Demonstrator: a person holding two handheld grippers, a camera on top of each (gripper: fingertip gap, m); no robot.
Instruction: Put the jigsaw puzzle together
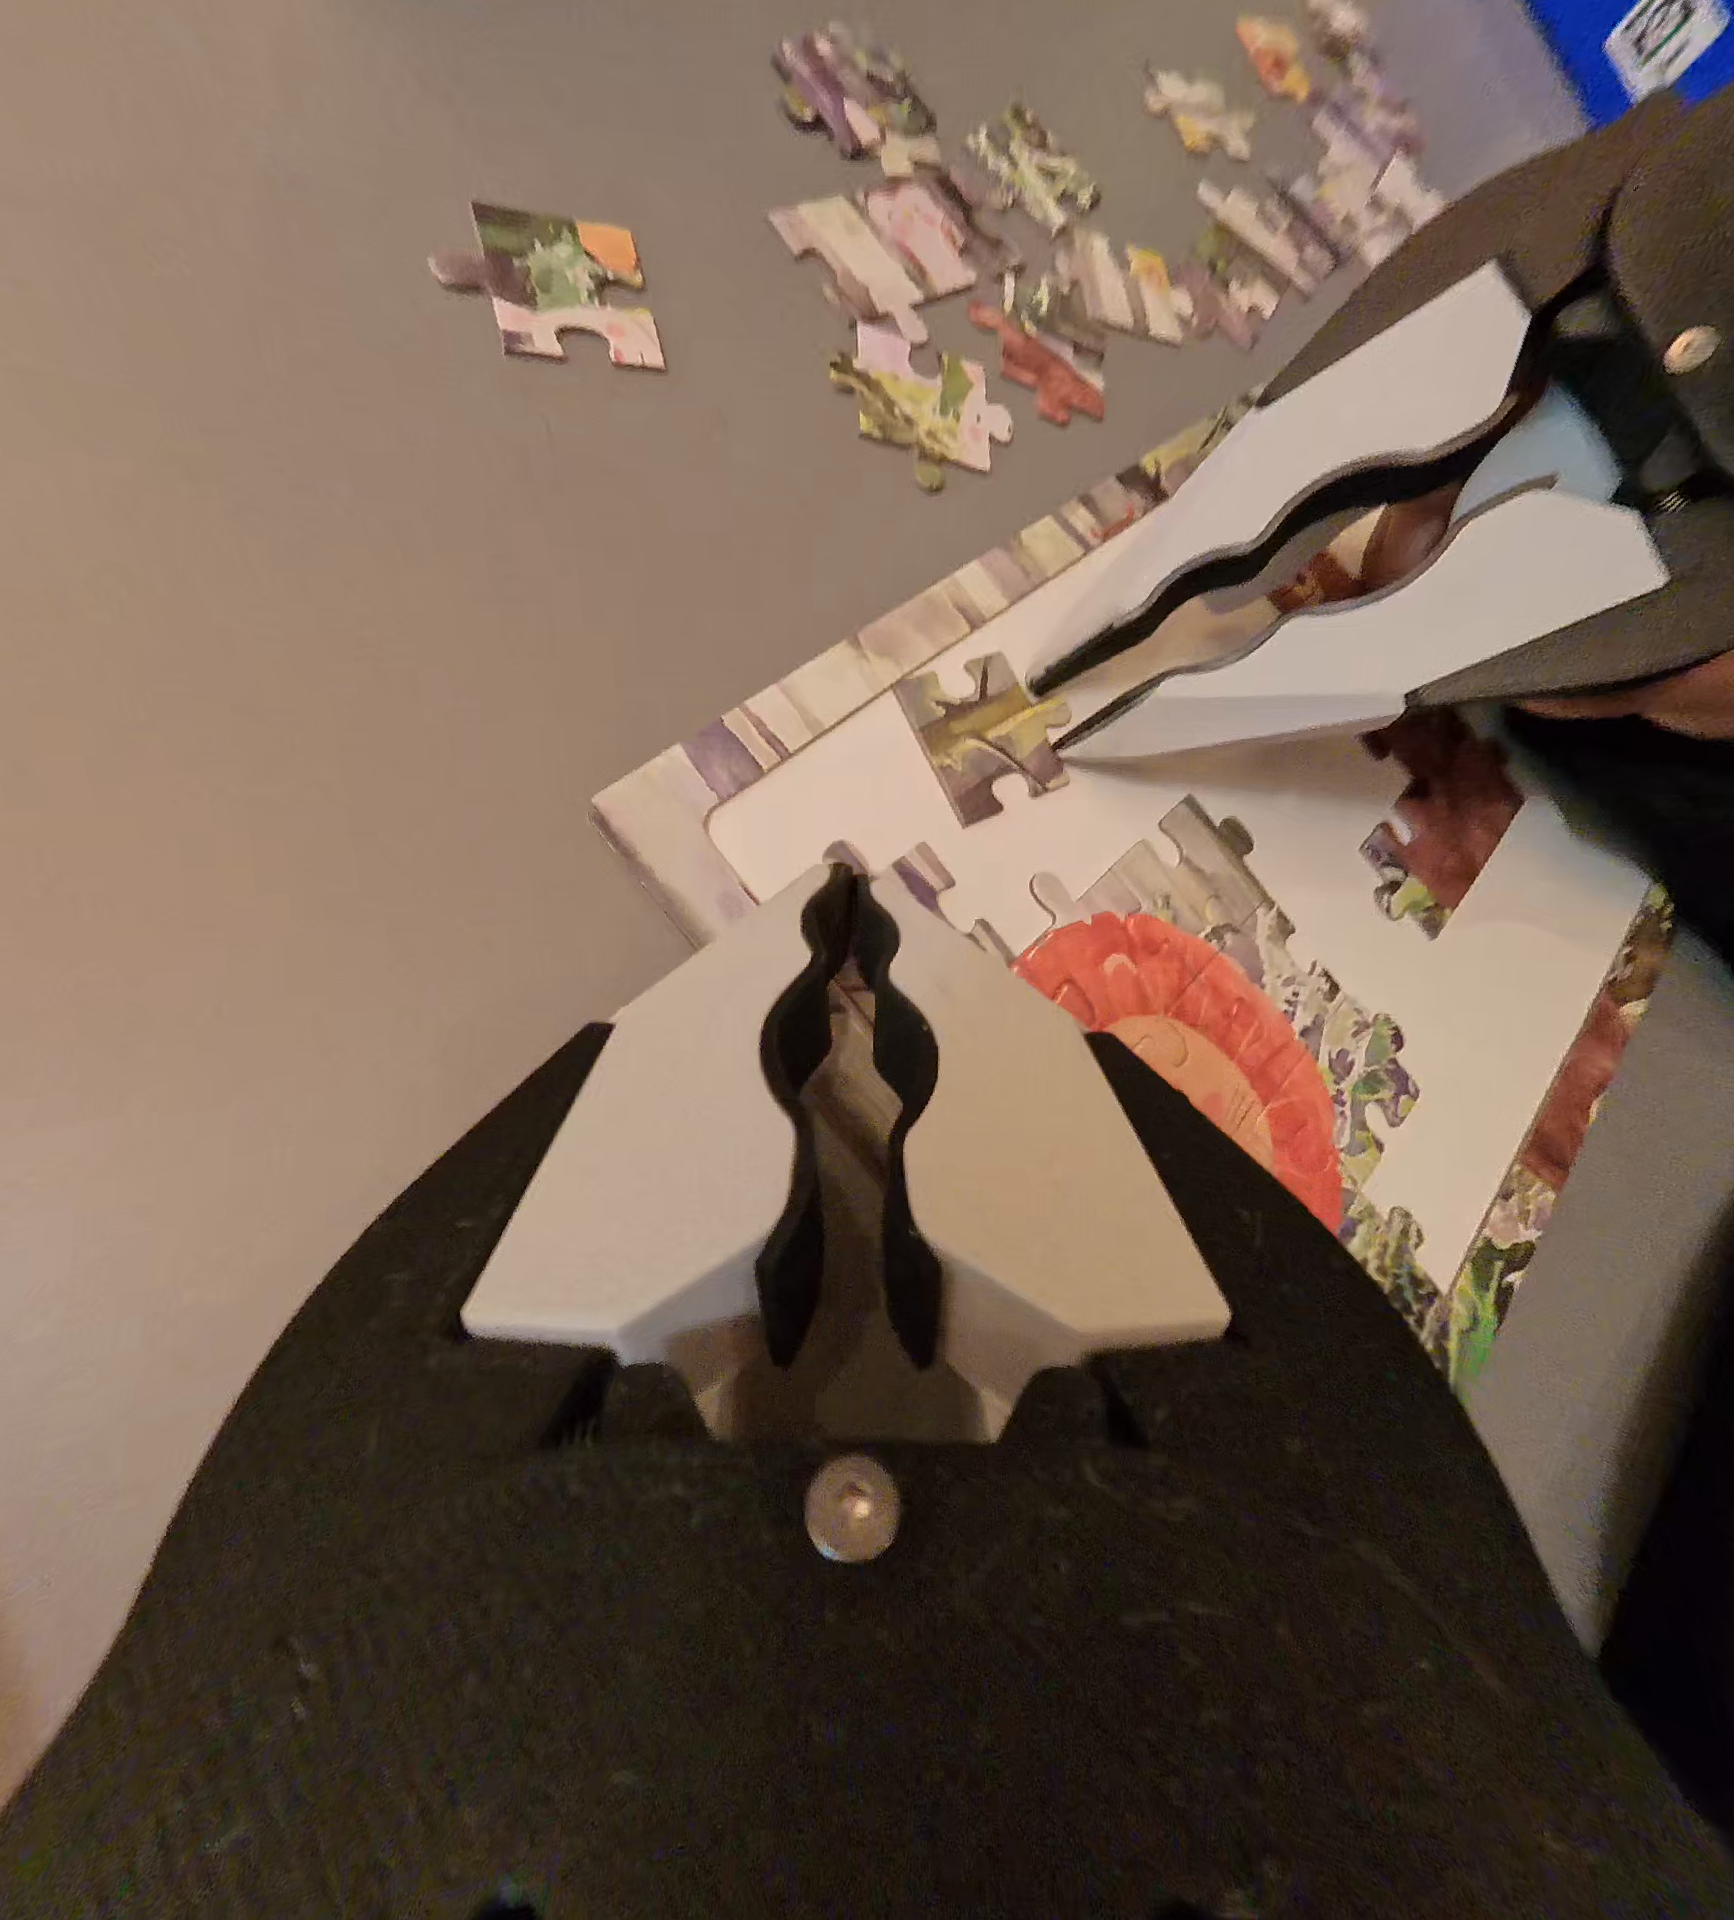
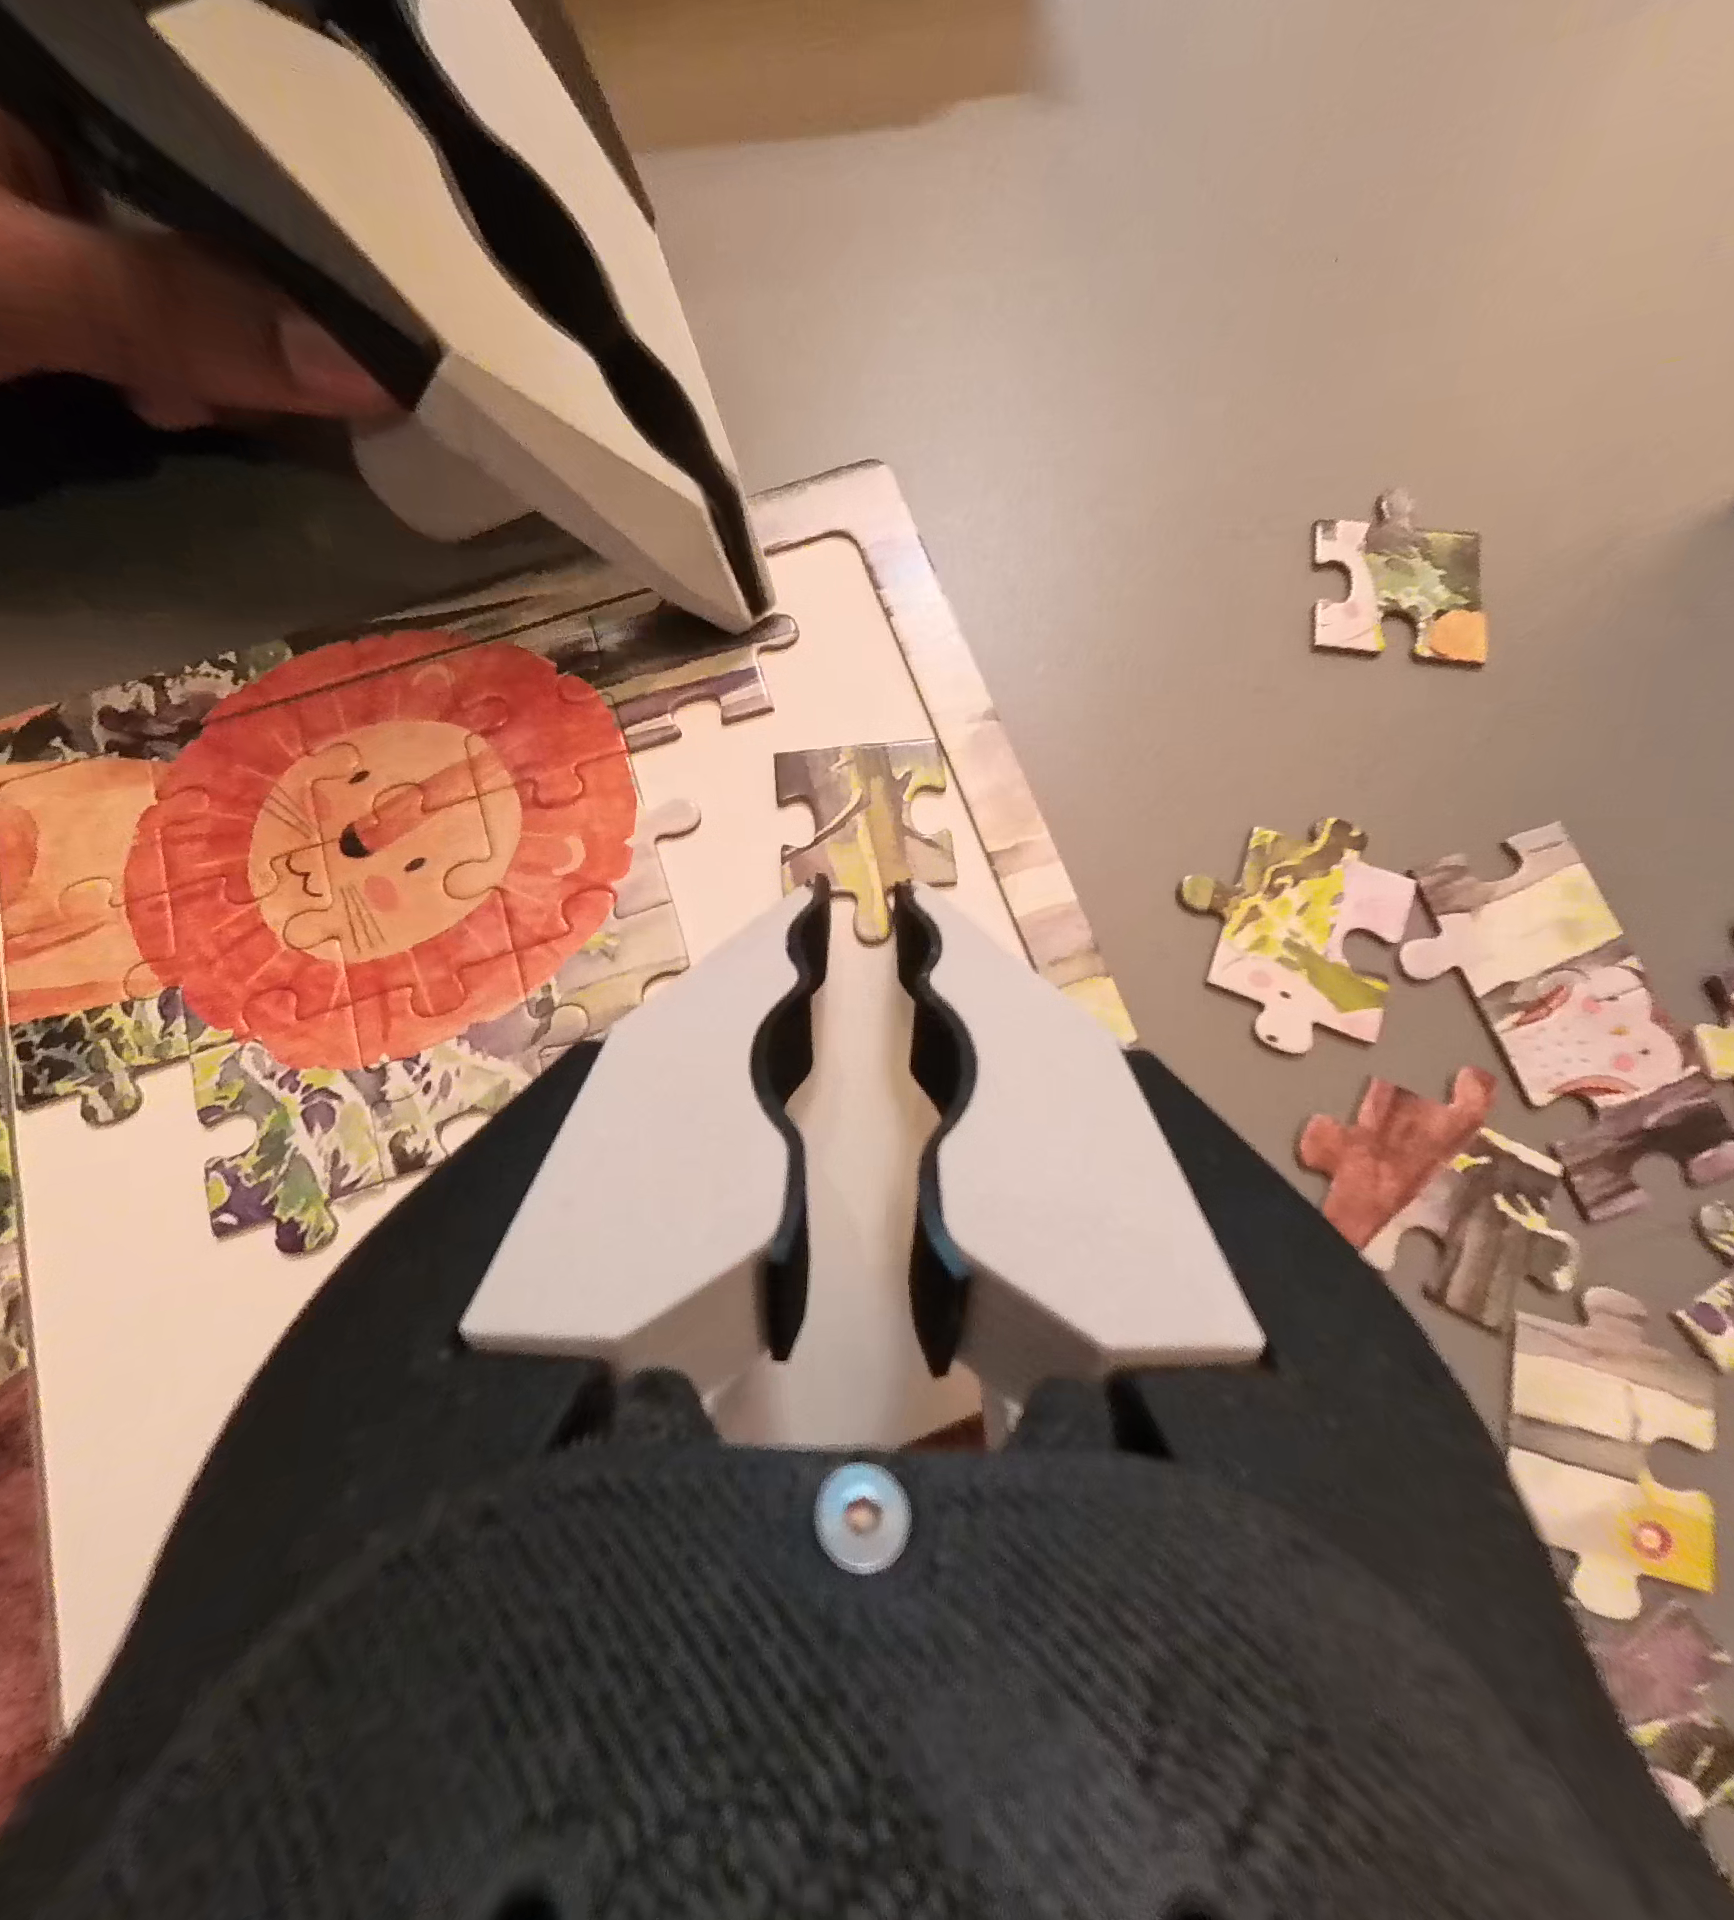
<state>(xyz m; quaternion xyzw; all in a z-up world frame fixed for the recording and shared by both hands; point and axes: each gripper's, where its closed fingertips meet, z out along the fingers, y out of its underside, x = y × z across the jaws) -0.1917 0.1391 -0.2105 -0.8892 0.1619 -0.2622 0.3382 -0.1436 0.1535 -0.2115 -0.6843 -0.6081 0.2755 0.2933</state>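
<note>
The puzzle board [image 2: 1008,831] lies on a grey table, with an orange lion [image 2: 385,831] and leafy pieces assembled in it. The board [image 1: 665,821] and the lion [image 1: 1216,1039] also show in the left wrist view. A green-and-grey piece [image 2: 863,821] lies flat on the white inside, near the board's top frame. My right gripper [image 2: 860,891] is narrowly open, its tips on either side of that piece's tab. The left wrist view shows the right gripper [image 1: 1050,717] against the piece [image 1: 988,727]. My left gripper [image 1: 847,873] is shut and empty, its tip resting on a grey piece [image 2: 676,634] at the assembled edge.
Several loose pieces [image 2: 1528,966] lie on the table right of the board, and one piece [image 2: 1398,592] lies apart farther off. The pile [image 1: 946,239] and the single piece [image 1: 572,281] also show in the left wrist view. A blue object [image 1: 1621,52] is at the far corner. A hand [image 2: 115,312] holds the left gripper. Tip to tip, the grippers are about 6 cm apart. The lion [image 1: 1216,1039] lies around 7 cm away from my right fingertips. Seen from the right wrist view [image 2: 441,938] as well.
</note>
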